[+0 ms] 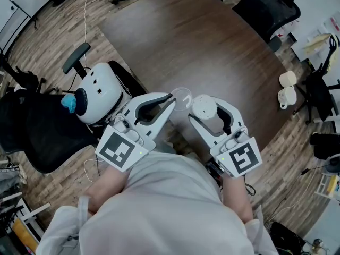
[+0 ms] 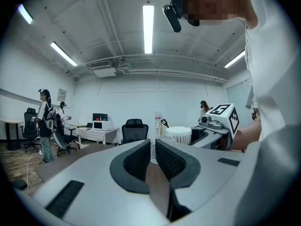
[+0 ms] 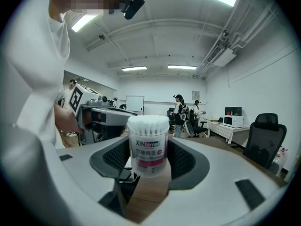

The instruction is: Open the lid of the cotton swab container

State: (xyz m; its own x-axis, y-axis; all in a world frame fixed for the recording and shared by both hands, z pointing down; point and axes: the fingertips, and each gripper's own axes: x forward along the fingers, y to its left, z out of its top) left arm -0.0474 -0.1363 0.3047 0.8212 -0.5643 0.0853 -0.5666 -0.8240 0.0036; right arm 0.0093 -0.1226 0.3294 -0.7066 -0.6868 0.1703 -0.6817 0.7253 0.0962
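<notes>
Two grippers over the table [image 1: 212,41] edge. Head view: right gripper [image 1: 203,110] clamps the cotton swab container [image 1: 204,105], likely to steady it. The left gripper [image 1: 173,100] pinches the clear lid [image 1: 182,95] just left of the container.
Left gripper view: jaws nearly together on the lid, seen edge-on.
Right gripper view only: swab tips bare, so the lid looks to be off.

Upright cotton swab container [image 3: 148,147] clamped in right hand-held gripper [image 3: 148,160], swab tips [image 3: 148,121] showing
</notes>
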